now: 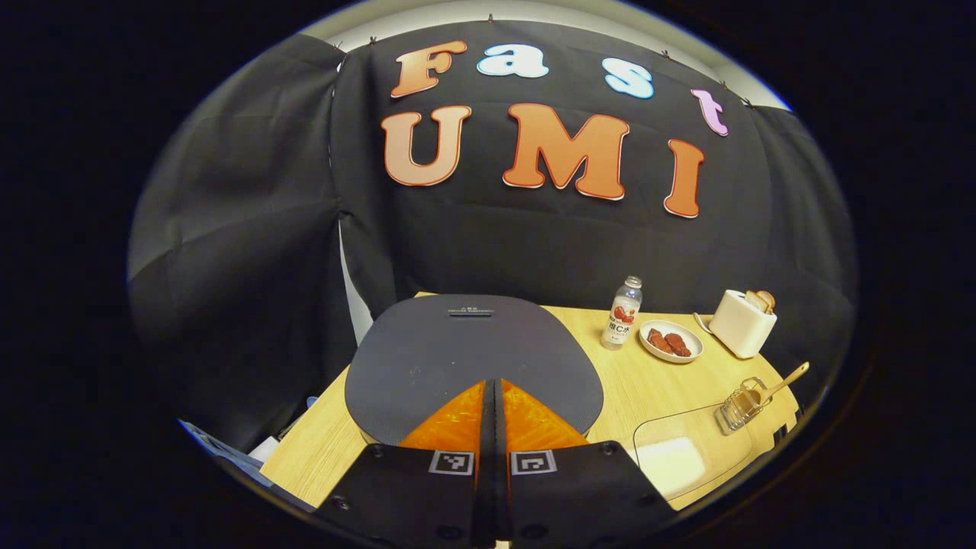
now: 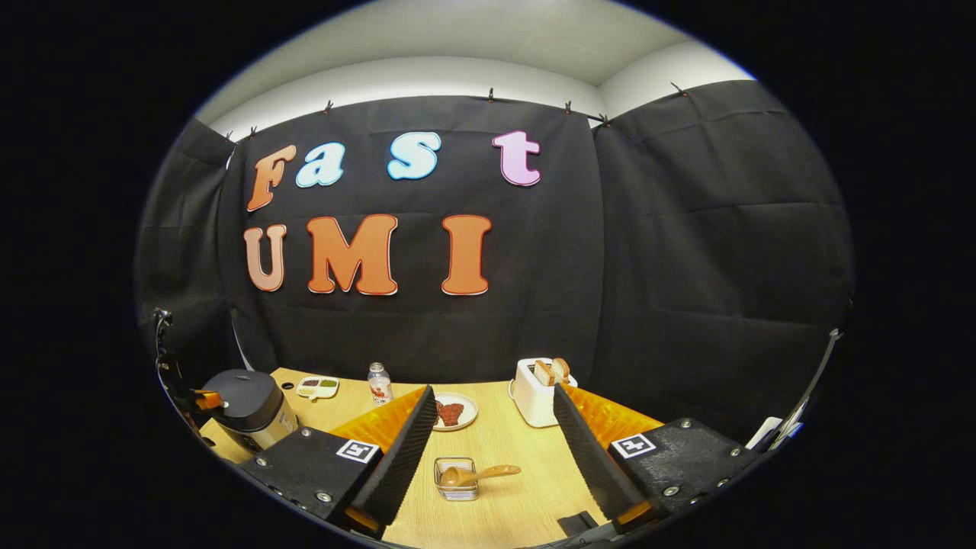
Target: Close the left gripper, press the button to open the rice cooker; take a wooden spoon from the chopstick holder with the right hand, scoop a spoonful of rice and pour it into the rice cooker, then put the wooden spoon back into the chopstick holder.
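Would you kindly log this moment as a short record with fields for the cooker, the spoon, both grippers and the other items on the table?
rice cooker: lid down, directly below the left gripper
left gripper: shut, empty, above the lid
right gripper: open, empty, facing the holder
wooden spoon: resting in the chopstick holder, handle pointing out
rice container: clear, near table edge
other items: bottle, plate of food, toaster with bread

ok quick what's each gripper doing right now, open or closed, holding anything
Left gripper: closed, holding nothing, poised over the rice cooker lid.
Right gripper: open, holding nothing, facing the wooden spoon in the chopstick holder.
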Demonstrator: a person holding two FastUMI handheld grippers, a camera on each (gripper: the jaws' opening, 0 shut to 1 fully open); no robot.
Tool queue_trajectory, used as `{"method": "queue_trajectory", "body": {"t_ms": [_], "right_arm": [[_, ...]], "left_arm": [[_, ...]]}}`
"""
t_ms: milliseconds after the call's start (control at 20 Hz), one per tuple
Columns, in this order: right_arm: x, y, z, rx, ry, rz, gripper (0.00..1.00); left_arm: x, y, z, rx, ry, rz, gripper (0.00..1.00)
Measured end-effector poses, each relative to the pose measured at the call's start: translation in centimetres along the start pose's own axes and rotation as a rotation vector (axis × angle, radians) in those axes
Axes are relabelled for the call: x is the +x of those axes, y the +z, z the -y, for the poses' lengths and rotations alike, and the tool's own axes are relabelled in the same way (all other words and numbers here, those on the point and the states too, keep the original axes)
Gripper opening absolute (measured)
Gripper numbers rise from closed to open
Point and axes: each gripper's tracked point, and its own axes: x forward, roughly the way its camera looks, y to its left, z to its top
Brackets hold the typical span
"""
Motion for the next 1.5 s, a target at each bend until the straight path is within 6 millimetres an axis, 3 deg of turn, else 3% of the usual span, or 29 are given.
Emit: {"method": "queue_trajectory", "body": {"t_ms": [100,300,350,400,600,700,800,850,1050,1200,1300,1350,1400,1500], "right_arm": [[0.1,-0.3,0.0,0.005,-0.003,-0.010,0.95],[0.1,-1.1,0.2,0.009,-0.008,-0.026,0.95],[0.0,-1.4,0.2,0.011,-0.009,-0.031,0.95],[0.0,-1.7,0.2,0.013,-0.009,-0.038,0.95],[0.0,-1.6,0.5,0.008,-0.009,-0.035,0.95],[-0.2,-1.5,0.7,0.000,-0.010,-0.027,0.95],[-0.2,-1.3,0.9,-0.004,-0.013,-0.012,1.00],[-0.1,-1.3,1.0,-0.004,-0.013,-0.007,0.95],[0.5,-1.9,1.4,0.012,-0.018,0.015,0.95],[1.7,-3.5,1.7,0.033,-0.018,0.030,0.95],[2.8,-5.4,1.8,0.042,-0.018,0.033,0.95],[3.5,-6.2,2.0,0.039,-0.028,0.032,1.00],[4.3,-7.4,2.3,0.032,-0.033,0.030,0.95],[5.6,-9.8,2.3,0.036,-0.042,0.004,0.95]], "left_arm": [[0.0,0.3,0.1,-0.005,-0.005,0.006,0.04],[0.3,-1.2,-0.1,-0.006,-0.029,-0.062,0.05],[0.1,-1.0,-0.1,-0.024,-0.038,-0.049,0.09],[0.2,-0.6,-0.1,-0.024,-0.037,-0.036,0.05],[0.0,-0.4,0.0,0.041,-0.003,-0.030,0.05],[-0.3,0.4,-0.1,-0.011,0.002,-0.057,0.04],[-1.2,3.8,-0.2,-0.071,-0.003,0.005,0.04],[-1.8,5.9,-0.2,-0.088,-0.001,0.046,0.04],[-5.1,13.6,-0.4,-0.042,0.019,0.194,0.04],[-7.9,16.5,0.3,-0.045,0.009,0.247,0.00],[-9.5,17.7,0.1,-0.025,0.021,0.281,0.00],[-10.5,18.1,0.1,-0.017,0.030,0.288,0.04],[-11.4,18.5,0.1,-0.012,0.041,0.293,0.04],[-13.2,19.6,-0.3,-0.003,0.069,0.319,0.04]]}}
